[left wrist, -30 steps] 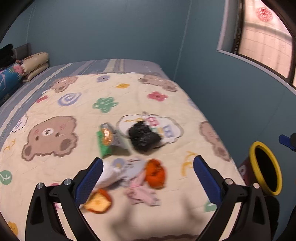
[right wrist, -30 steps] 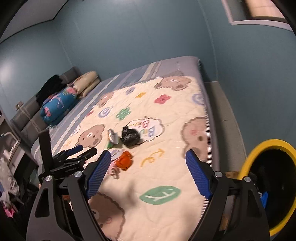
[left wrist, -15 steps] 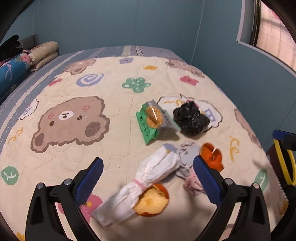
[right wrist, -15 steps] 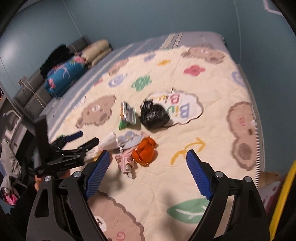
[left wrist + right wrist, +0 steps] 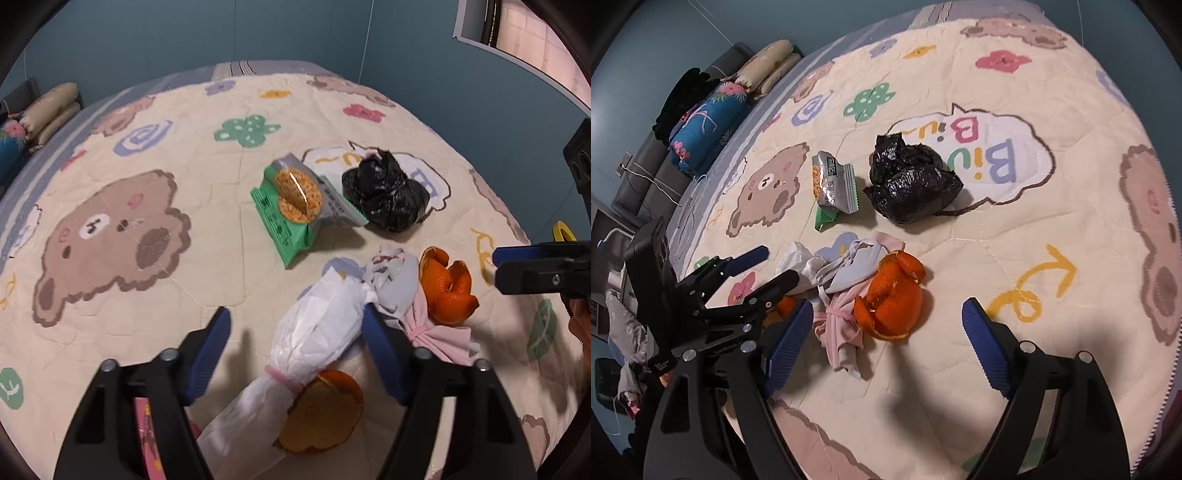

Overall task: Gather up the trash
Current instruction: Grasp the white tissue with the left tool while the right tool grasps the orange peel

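A pile of trash lies on the bear-print quilt [image 5: 129, 295]. My left gripper [image 5: 295, 319] hangs low over a white tied bag [image 5: 317, 325], its jaws closing; the bag lies between them, touching the right finger [image 5: 380, 343] while the left finger stands apart. An orange peel [image 5: 321, 417] sits under the bag's knot. My right gripper [image 5: 888, 308] is open above a second orange peel [image 5: 894, 295], beside grey and pink cloth scraps [image 5: 846, 280]. Farther back lie a snack wrapper [image 5: 831, 181] and a crumpled black bag [image 5: 912, 184].
Pillows [image 5: 768, 66] and a blue flowered bolster [image 5: 705, 122] sit at the head of the bed. A sliver of a yellow bin rim [image 5: 561, 230] shows past the bed's right edge. Blue walls [image 5: 221, 33] close in the far side.
Both grippers sank closer to the pile. The right one swung from the yellow bin toward the orange peel. The left jaws narrowed around the white bag.
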`<state>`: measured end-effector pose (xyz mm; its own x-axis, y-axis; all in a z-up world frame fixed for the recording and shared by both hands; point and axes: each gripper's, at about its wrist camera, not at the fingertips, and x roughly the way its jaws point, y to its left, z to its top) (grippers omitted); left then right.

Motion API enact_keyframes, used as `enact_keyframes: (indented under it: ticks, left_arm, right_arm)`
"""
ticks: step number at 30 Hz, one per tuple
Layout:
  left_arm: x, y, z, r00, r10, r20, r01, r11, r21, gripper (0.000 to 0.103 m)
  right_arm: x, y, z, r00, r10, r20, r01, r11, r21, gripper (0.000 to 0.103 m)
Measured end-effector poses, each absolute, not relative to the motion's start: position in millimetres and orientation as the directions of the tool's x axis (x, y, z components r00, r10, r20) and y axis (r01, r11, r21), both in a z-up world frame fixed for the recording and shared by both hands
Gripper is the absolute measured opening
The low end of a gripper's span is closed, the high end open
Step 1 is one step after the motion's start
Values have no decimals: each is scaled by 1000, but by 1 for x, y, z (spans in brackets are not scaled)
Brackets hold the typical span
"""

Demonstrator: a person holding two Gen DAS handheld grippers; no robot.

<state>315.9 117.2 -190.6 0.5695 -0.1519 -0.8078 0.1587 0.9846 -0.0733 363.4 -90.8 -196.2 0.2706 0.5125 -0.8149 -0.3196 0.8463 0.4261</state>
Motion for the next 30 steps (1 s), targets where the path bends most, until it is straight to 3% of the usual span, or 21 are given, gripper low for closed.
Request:
enact_keyframes:
  ticks: [2, 4, 10, 14, 20, 30]
  left_arm:
    - [320, 116, -195, 556, -155, -816, 164, 984, -75, 48]
    - [323, 117, -201, 537, -169, -827, 161, 982, -96, 29]
    - [326, 128, -208, 531, -187, -827, 124, 982, -143, 16]
    - [326, 134, -207, 538, -208, -817, 105, 978, -180, 14]
    - [324, 143, -203, 548, -228, -805, 72, 971, -227, 12]
    - [303, 164, -176, 605, -213, -767, 31, 969, -245, 12]
  right_arm:
    - [367, -86, -200, 254, 517, -817, -319, 842, 434, 79]
    - [370, -81, -205, 242, 512, -824, -323, 843, 429, 77]
    - [378, -72, -221, 218, 483, -848, -322, 856, 405, 64]
    - [377, -63, -232, 191, 470, -862, -343, 855, 390, 45]
    - [375, -58, -233, 185, 471, -862, -363, 848, 386, 32]
    - [361, -72, -210, 233, 488, -841, -365, 845, 390, 28]
